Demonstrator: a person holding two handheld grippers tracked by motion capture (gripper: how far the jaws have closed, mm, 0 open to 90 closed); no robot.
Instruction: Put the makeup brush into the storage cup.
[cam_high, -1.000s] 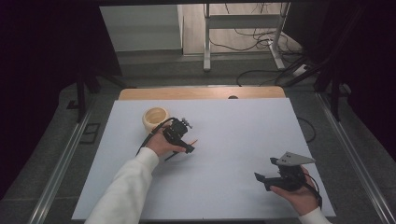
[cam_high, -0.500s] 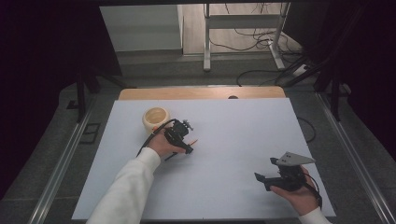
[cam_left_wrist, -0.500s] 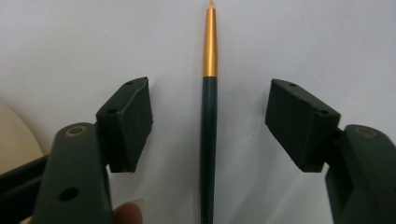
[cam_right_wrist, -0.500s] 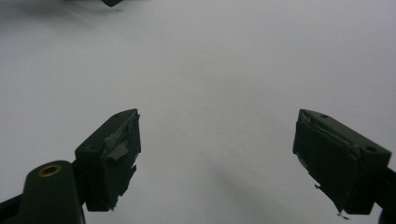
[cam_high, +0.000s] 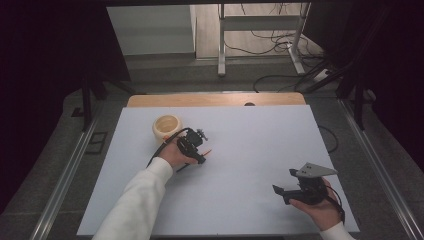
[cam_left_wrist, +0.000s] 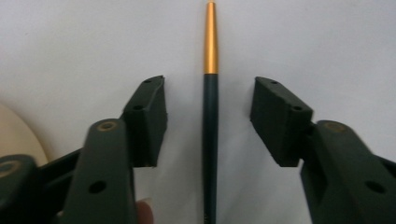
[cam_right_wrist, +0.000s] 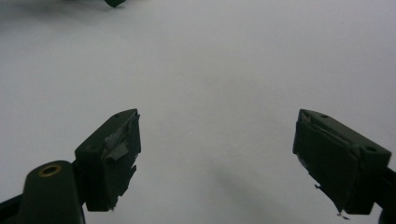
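White table (cam_high: 250, 150) | pen (cam_left_wrist: 210, 116) between closing left tool (cam_left_wrist: 208, 112) pads, untouched

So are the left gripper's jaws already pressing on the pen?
No, in the left gripper view the pen lies on the table between the jaws, which have just been closing, with a gap on either side.

Even overhead light brightens the white table (cam_high: 250, 150); the surroundings sink into darkness. Both gripper views look soft and slightly blurred, perhaps from closeness, with faint shadows beneath.
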